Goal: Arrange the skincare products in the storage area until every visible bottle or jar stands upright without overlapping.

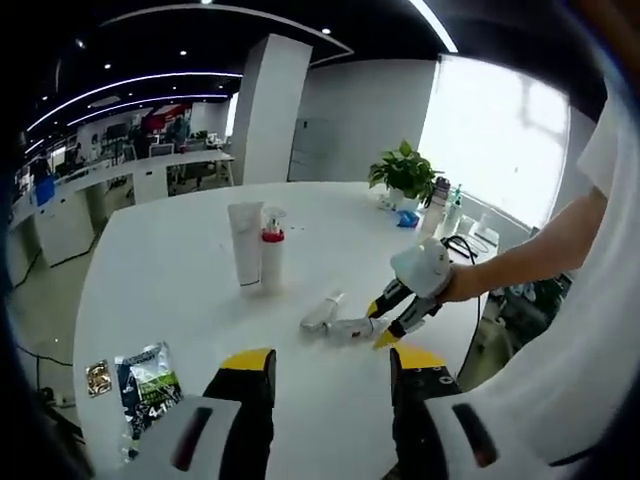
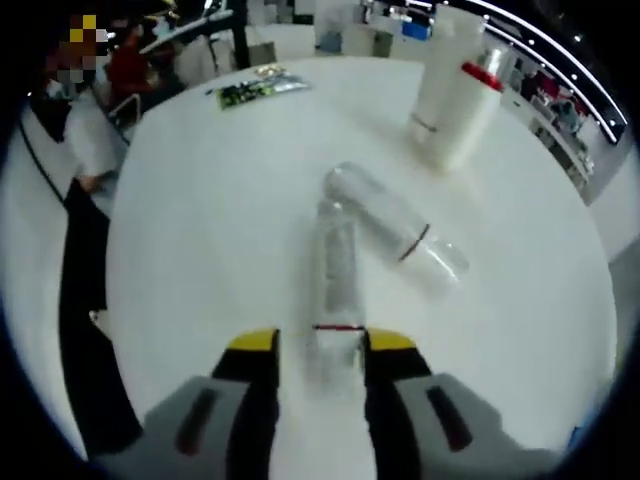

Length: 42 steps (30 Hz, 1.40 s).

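Two clear bottles lie on the white table [image 2: 200,220], touching at one end. My right gripper [image 2: 322,345] is shut on the nearer clear bottle [image 2: 335,280] at its cap end, and the bottle still rests on the table. The second clear bottle [image 2: 395,232] lies slanting just beyond it. A white tube [image 2: 440,70] and a white bottle with a red collar [image 2: 470,105] stand upright side by side farther back. In the left gripper view, my left gripper [image 1: 332,362] hangs open above the table, short of the held bottle [image 1: 350,328], the right gripper [image 1: 385,322], the other lying bottle [image 1: 322,311], the tube [image 1: 244,243] and the red-collared bottle [image 1: 272,258].
A snack packet [image 1: 150,385] and a small wrapped item [image 1: 98,377] lie near the table's left edge. A potted plant [image 1: 405,172], bottles and cables crowd the far right edge. A person's arm [image 1: 530,260] reaches in from the right. A seated person [image 2: 125,75] is beyond the table.
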Available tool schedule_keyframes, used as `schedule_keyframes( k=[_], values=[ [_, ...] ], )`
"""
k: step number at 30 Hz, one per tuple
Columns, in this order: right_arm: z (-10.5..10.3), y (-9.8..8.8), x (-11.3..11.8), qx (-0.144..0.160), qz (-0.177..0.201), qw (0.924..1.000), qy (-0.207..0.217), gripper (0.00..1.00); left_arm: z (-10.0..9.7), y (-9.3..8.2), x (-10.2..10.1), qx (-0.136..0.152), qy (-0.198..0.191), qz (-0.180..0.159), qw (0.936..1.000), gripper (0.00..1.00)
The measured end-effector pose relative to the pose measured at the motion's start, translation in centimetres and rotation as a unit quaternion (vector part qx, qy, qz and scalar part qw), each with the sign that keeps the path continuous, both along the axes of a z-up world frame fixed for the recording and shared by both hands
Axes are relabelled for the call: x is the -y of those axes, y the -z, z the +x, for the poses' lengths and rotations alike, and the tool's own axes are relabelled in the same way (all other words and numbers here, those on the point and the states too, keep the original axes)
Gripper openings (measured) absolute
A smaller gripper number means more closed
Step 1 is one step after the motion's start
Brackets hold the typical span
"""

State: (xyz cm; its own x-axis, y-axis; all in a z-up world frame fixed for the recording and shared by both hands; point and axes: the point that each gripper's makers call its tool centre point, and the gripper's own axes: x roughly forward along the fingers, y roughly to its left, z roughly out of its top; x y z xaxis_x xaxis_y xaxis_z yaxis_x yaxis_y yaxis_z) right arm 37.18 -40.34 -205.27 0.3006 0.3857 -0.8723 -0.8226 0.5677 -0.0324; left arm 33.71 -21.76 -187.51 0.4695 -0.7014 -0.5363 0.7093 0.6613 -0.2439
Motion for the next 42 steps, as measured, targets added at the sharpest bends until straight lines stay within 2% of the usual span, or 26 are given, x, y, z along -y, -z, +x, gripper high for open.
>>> schedule_keyframes(
  k=[1,2,3,9,11,14,20,22,26,27,28,31,33,35,36,38,39,42],
  values=[
    [-0.6,0.1,-0.5,-0.012,0.008,0.9996,-0.022,0.18,-0.2,0.1,0.0,-0.002,0.002,0.003,1.0000,0.47],
    [-0.4,-0.4,-0.8,-0.007,0.018,0.9996,-0.019,0.18,-0.3,0.2,0.0,-0.002,0.003,0.004,1.0000,0.47],
    [-0.7,-0.5,-1.0,-0.019,0.022,0.9994,-0.017,0.17,-0.4,0.2,0.0,-0.003,0.004,0.004,1.0000,0.47],
    [-1.2,-0.6,-1.0,-0.028,0.017,0.9994,-0.006,0.16,-0.4,-0.6,0.0,0.009,0.008,0.007,0.9999,0.47],
    [-1.6,-1.3,-1.7,-0.028,0.026,0.9993,-0.007,0.16,-0.3,-0.6,-0.2,0.013,0.006,0.010,0.9998,0.47],
    [-1.9,-2.4,-2.8,-0.014,0.035,0.9991,-0.019,0.16,-0.1,-0.7,-0.4,0.009,-0.008,-0.001,0.9999,0.47],
    [-2.1,-4.3,-4.6,0.001,0.048,0.9983,-0.032,0.16,-0.3,-0.4,0.2,0.009,-0.001,0.003,1.0000,0.47],
    [-1.9,-6.0,-6.0,0.016,0.067,0.9969,-0.039,0.16,-0.4,-0.2,0.8,0.008,0.007,0.004,0.9999,0.47],
    [-1.7,-8.0,-7.6,0.038,0.081,0.9946,-0.051,0.16,-0.5,0.2,1.5,0.015,0.031,0.021,0.9992,0.48],
    [-1.8,-9.0,-8.3,0.050,0.077,0.9933,-0.071,0.16,-0.5,0.6,1.9,0.023,0.055,0.046,0.9972,0.48],
    [-2.1,-9.4,-8.5,0.055,0.072,0.9926,-0.082,0.16,-0.5,0.7,2.0,0.023,0.058,0.052,0.9967,0.49],
    [-2.7,-10.2,-9.3,0.059,0.072,0.9907,-0.099,0.16,-0.1,1.2,2.5,0.041,0.084,0.099,0.9907,0.52],
    [-3.0,-10.5,-9.6,0.057,0.073,0.9897,-0.109,0.16,0.2,1.2,2.7,0.062,0.103,0.134,0.9837,0.55],
    [-3.3,-10.8,-9.8,0.058,0.071,0.9886,-0.120,0.16,0.4,1.4,3.2,0.081,0.126,0.162,0.9752,0.59],
    [-3.5,-11.0,-9.8,0.060,0.069,0.9881,-0.123,0.16,0.3,1.7,3.4,0.088,0.146,0.183,0.9682,0.59],
    [-3.6,-11.5,-9.9,0.062,0.071,0.9874,-0.127,0.16,0.4,1.9,3.7,0.100,0.166,0.207,0.9591,0.60],
    [-3.5,-12.1,-10.1,0.068,0.076,0.9862,-0.130,0.16,0.3,2.2,4.2,0.106,0.190,0.223,0.9502,0.60],
    [-3.8,-13.1,-10.7,0.070,0.090,0.9829,-0.145,0.16,0.1,2.7,4.9,0.106,0.219,0.245,0.9387,0.62]
  ],
)
